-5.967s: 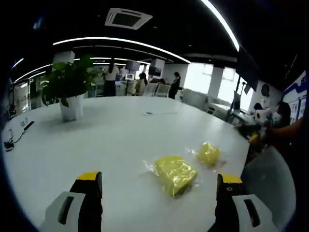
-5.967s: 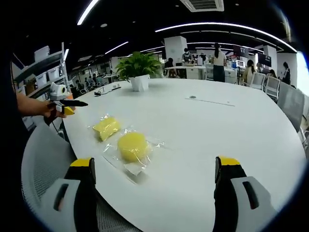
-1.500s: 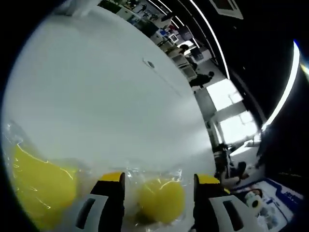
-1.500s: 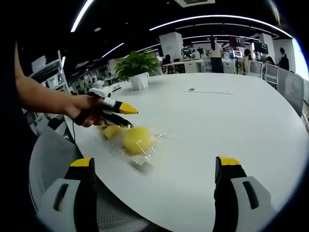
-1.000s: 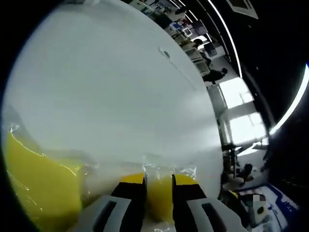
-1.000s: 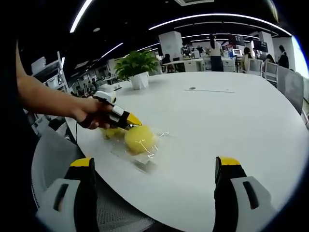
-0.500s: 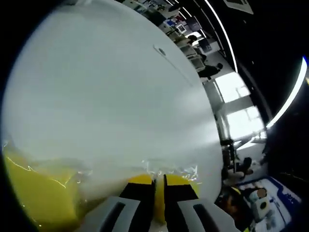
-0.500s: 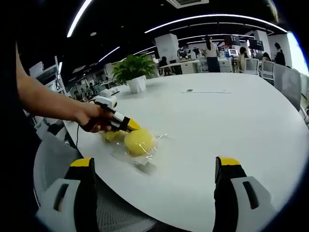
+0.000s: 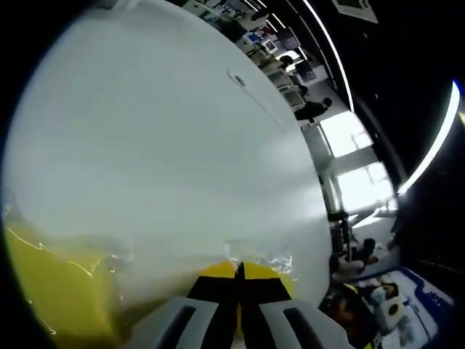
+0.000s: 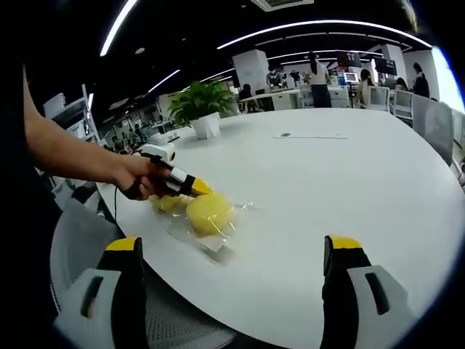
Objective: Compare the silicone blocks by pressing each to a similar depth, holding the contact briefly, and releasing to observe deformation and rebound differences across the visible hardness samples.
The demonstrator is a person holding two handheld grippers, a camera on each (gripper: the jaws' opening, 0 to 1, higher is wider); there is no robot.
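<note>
A round yellow silicone block [image 10: 211, 214] in clear wrap lies near the white table's [image 10: 327, 174] edge. A hand brings my left gripper [image 10: 197, 189] against its upper left edge. In the left gripper view that gripper [image 9: 238, 270] has its yellow-tipped jaws together, pinching the round block's edge through the wrap. A second, rectangular yellow block [image 9: 51, 291] in wrap sits at the lower left there, and it shows behind the round one [image 10: 166, 203] in the right gripper view. My right gripper [image 10: 232, 243] hangs open above the table's edge, well short of both blocks, with nothing between its jaws.
A potted plant [image 10: 200, 109] stands at the table's far left. A grey mesh chair [image 10: 73, 240] is tucked in beside the blocks. The person's forearm [image 10: 65, 156] reaches in from the left. People and desks fill the office behind.
The left jaws, open around the round block 1.5 s ago, have closed on it until they nearly meet. The block and its wrap shifted slightly. The right gripper stayed open and still.
</note>
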